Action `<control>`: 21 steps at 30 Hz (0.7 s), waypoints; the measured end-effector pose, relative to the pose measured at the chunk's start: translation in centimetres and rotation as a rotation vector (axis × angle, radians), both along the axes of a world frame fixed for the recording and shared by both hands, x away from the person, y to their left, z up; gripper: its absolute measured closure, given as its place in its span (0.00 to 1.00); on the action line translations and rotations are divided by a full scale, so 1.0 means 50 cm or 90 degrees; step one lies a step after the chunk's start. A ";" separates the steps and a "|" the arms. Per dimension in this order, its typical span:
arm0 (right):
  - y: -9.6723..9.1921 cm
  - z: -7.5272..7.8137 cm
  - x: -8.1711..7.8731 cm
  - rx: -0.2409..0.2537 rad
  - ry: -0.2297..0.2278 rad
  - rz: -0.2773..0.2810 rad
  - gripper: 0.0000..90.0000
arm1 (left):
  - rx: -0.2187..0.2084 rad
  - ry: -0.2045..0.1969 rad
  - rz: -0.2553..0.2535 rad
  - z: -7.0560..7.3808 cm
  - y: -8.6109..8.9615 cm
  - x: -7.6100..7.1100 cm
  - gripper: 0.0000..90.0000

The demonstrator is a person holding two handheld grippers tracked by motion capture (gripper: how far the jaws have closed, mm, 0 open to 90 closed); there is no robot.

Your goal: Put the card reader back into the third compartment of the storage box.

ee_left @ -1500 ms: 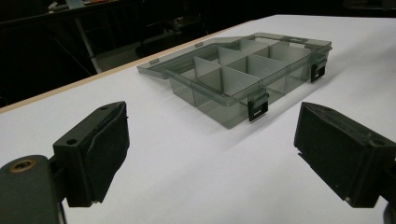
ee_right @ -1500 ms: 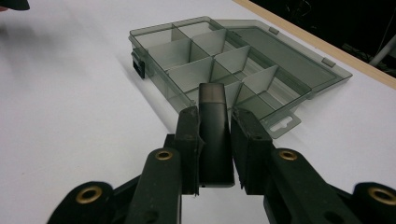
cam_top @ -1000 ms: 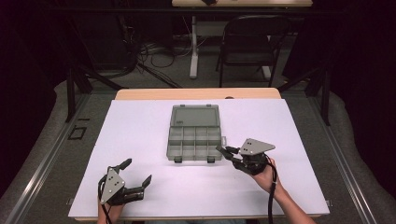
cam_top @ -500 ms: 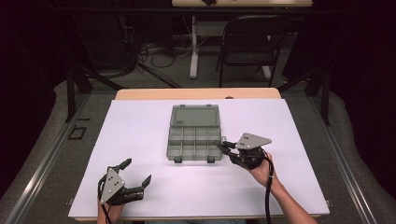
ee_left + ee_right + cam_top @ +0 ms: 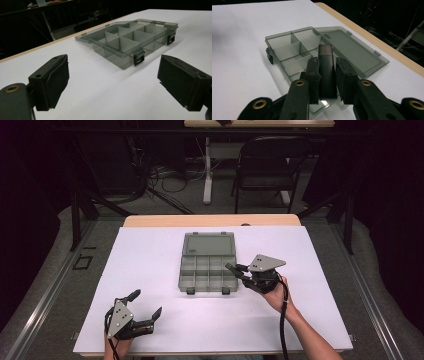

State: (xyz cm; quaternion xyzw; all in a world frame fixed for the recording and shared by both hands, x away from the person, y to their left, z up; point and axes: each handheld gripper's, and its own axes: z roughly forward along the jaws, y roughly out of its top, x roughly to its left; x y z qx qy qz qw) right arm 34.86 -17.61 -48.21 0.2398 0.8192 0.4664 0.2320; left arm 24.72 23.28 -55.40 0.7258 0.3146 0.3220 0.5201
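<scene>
Left tool (image 5: 146,308) rests low on the white bench (image 5: 150,255) at the near left corner, held in a hand (image 5: 114,346), its jaws wide apart with nothing between them; in the left gripper view the two black pads frame bare bench with the box (image 5: 130,41) beyond. Right tool (image 5: 235,270) sits farther up, at the box's near right corner, held by the right hand (image 5: 276,292). In the right gripper view its jaws are clamped on a dark flat divider (image 5: 326,70) standing upright between them, over the box's (image 5: 292,53) nearest compartments. Grey, see-through, the box (image 5: 207,270) lies mid-bench with its lid (image 5: 209,244) folded back flat on the far side and two black latches on its near wall. Beyond the bench stands a folding chair (image 5: 267,165) among cables on the floor.
</scene>
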 end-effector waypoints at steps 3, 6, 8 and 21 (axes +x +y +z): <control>0.003 0.003 0.007 0.001 0.001 -0.002 0.82 | 0.000 -0.001 0.001 0.000 0.001 0.000 0.12; 0.008 0.008 0.018 0.000 -0.001 -0.003 0.82 | 0.000 -0.001 0.000 0.000 0.001 0.000 0.12; 0.009 0.010 0.020 -0.001 -0.001 -0.004 0.82 | 0.000 0.000 0.002 0.000 0.001 0.001 0.12; 0.030 0.021 0.048 -0.014 0.001 -0.001 0.82 | 0.001 -0.002 0.002 0.000 0.001 0.001 0.12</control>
